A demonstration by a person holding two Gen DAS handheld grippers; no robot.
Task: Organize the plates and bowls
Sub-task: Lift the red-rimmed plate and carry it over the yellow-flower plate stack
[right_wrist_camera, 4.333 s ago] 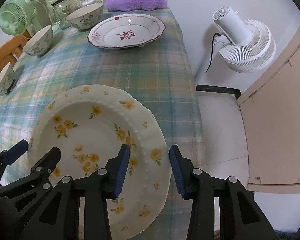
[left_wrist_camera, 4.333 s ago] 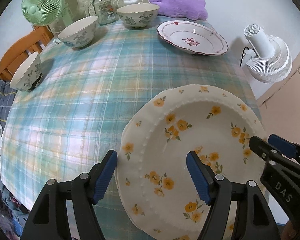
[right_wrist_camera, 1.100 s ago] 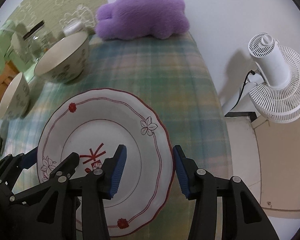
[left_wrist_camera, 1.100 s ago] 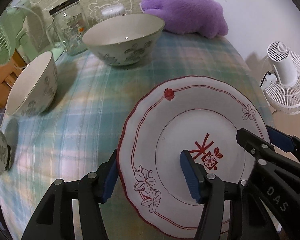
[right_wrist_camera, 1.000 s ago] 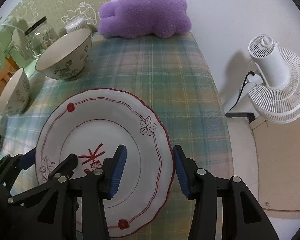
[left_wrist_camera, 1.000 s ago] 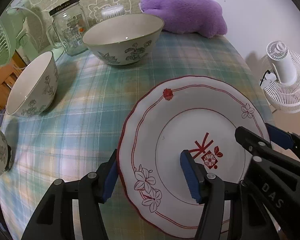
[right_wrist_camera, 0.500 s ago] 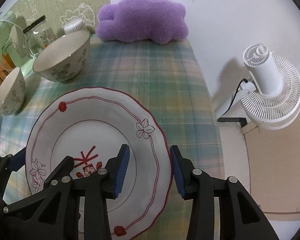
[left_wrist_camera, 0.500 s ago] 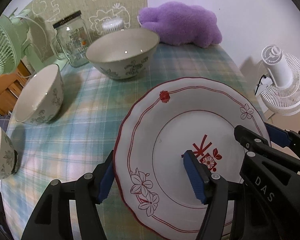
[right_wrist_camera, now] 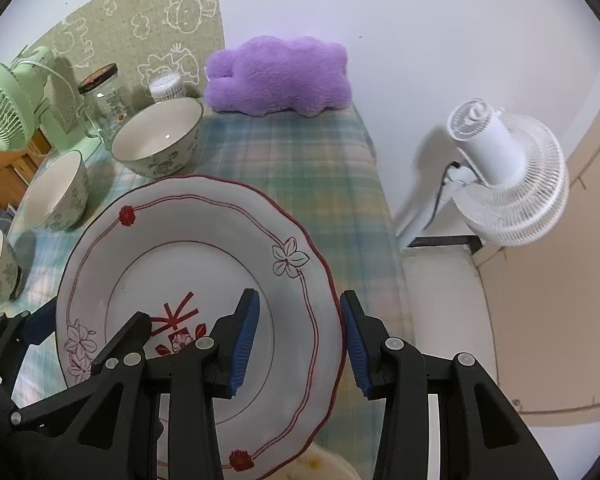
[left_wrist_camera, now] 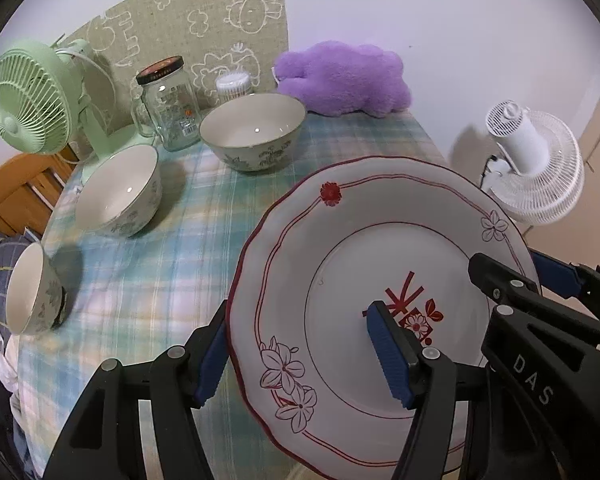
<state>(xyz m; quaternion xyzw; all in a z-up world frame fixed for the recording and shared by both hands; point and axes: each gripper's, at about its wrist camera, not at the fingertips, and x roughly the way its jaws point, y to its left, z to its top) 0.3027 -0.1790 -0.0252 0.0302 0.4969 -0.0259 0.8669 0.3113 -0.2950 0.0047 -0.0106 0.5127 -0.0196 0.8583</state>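
Both grippers, left gripper [left_wrist_camera: 300, 354] and right gripper [right_wrist_camera: 298, 330], fingers clamped on opposite rims of white red-trimmed scalloped ceramic plate [left_wrist_camera: 356, 264], lifted above plaid-clothed table [left_wrist_camera: 172, 248].

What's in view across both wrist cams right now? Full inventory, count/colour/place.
plate: 1, white with red trim, held over the table's right side
bowls: 3, cream with grey flowers, back and left
jar: 1, clear with dark lid, back left
plush: 1, purple, far edge
green fan: 1, back left
white fan: 1, right of table
tablecloth: 1, green-blue plaid
left gripper: black with blue pads, on plate's left rim
right gripper: same, on right rim
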